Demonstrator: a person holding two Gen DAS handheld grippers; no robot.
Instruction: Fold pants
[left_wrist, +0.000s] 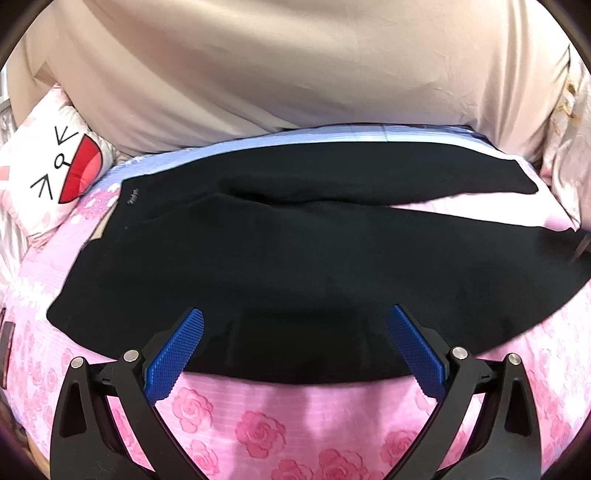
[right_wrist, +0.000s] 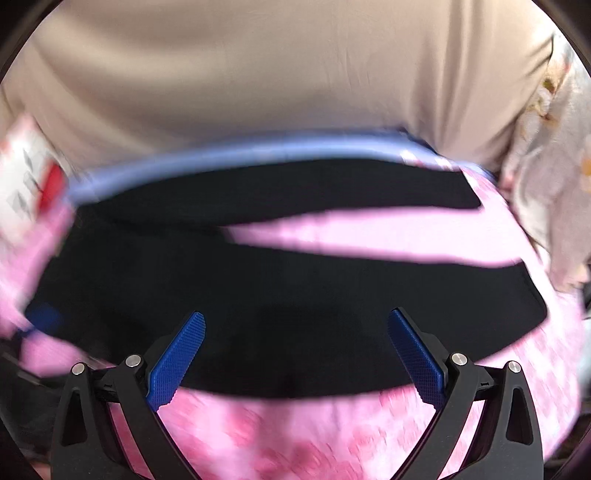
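Black pants (left_wrist: 280, 258) lie flat across a pink rose-print bedspread (left_wrist: 258, 428), waist to the left, two legs spread apart to the right. My left gripper (left_wrist: 295, 314) is open and empty, its blue pads over the pants' near edge. In the right wrist view the pants (right_wrist: 258, 295) show with a wedge of pink between the legs. My right gripper (right_wrist: 295, 319) is open and empty over the near leg. This view is blurred by motion.
A white pillow with a cartoon face (left_wrist: 55, 173) lies at the left. A beige padded headboard or wall (left_wrist: 295, 66) rises behind the bed. A pale floral quilt (right_wrist: 546, 192) is bunched at the right. A blue sheet strip (left_wrist: 295, 136) runs along the far edge.
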